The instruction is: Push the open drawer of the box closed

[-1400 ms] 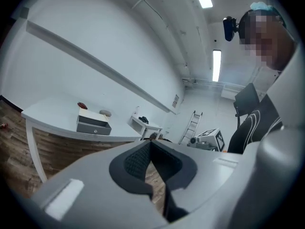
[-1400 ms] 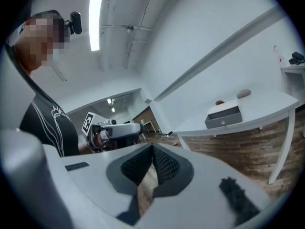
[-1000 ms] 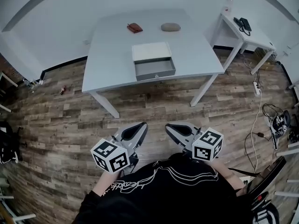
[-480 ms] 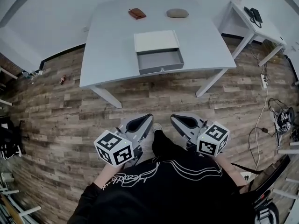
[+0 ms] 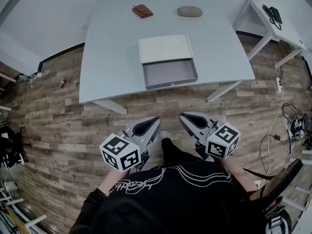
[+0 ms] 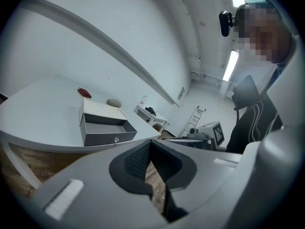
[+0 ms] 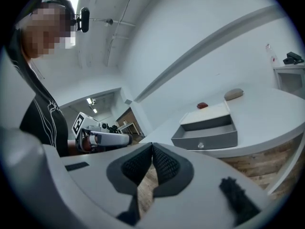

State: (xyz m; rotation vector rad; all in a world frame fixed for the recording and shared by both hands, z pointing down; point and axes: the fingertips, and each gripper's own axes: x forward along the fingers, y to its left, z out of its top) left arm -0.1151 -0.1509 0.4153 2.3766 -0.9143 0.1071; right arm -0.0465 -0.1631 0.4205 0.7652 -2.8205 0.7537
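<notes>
Drawer [image 5: 170, 73] sits pulled out of the white box [image 5: 165, 48], front facing me, near the front edge of the grey table [image 5: 112, 38]. My left gripper [image 5: 154, 121] and right gripper [image 5: 183, 116] hang over the wood floor [image 5: 58, 126], apart from the table. Both have their jaws pressed together with nothing between them.

We're counting two tables here: one big table [image 5: 112, 57] mid-frame and one small table [image 5: 288, 31] at the upper right. Then one box [image 5: 165, 48] with one drawer [image 5: 170, 75], one reddish thing [image 5: 142, 10], one grey oval lump [image 5: 189, 11] near the top, and two grippers down low: left gripper [image 5: 156, 120], right gripper [image 5: 182, 116].
</notes>
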